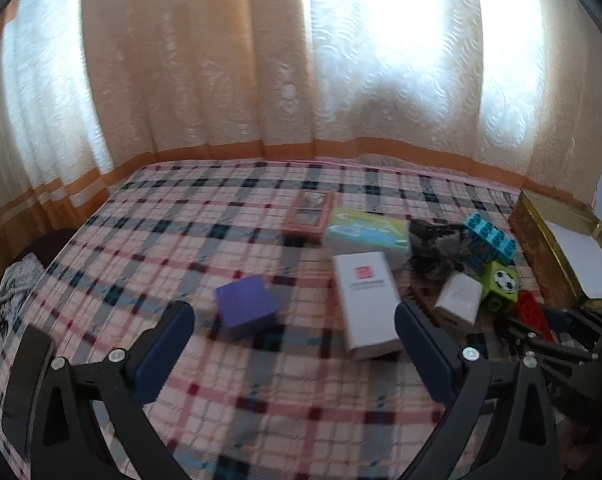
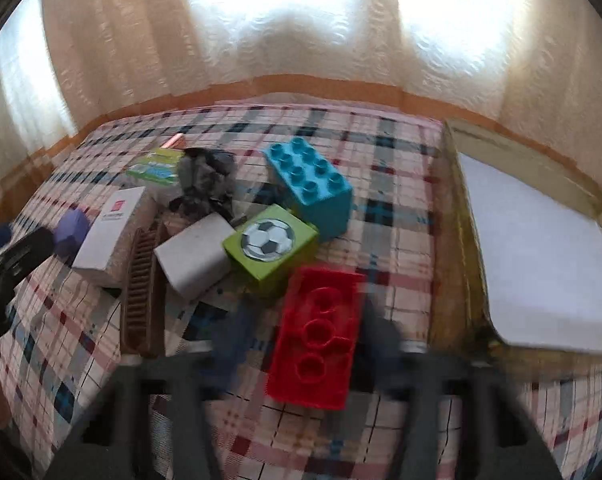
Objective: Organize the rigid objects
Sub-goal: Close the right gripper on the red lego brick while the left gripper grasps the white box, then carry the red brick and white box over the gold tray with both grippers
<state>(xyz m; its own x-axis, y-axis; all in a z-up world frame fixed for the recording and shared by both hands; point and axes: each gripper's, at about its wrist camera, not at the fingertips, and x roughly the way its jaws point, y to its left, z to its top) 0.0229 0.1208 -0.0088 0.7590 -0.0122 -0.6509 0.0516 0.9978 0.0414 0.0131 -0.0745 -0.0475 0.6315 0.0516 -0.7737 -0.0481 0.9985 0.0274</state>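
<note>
Rigid objects lie on a plaid bedspread [image 1: 229,216]. My left gripper [image 1: 295,332] is open and empty, with a purple box [image 1: 247,306] and a tall white box [image 1: 365,302] lying ahead between its fingers. My right gripper [image 2: 307,344] is blurred and open around a red brick [image 2: 317,336], its fingers on either side of it. Beyond lie a green football block [image 2: 271,242], a teal brick [image 2: 309,182], a small white box [image 2: 195,254] and a brown comb [image 2: 143,288]. The right gripper also shows in the left wrist view [image 1: 541,328].
A gold box [image 2: 467,240] with a white inside stands open at the right. A pink frame [image 1: 311,212], a green-blue pack [image 1: 367,230] and a dark crumpled thing [image 2: 207,182] lie further back. Curtains hang behind the bed. Grey cloth [image 1: 13,288] lies off the left edge.
</note>
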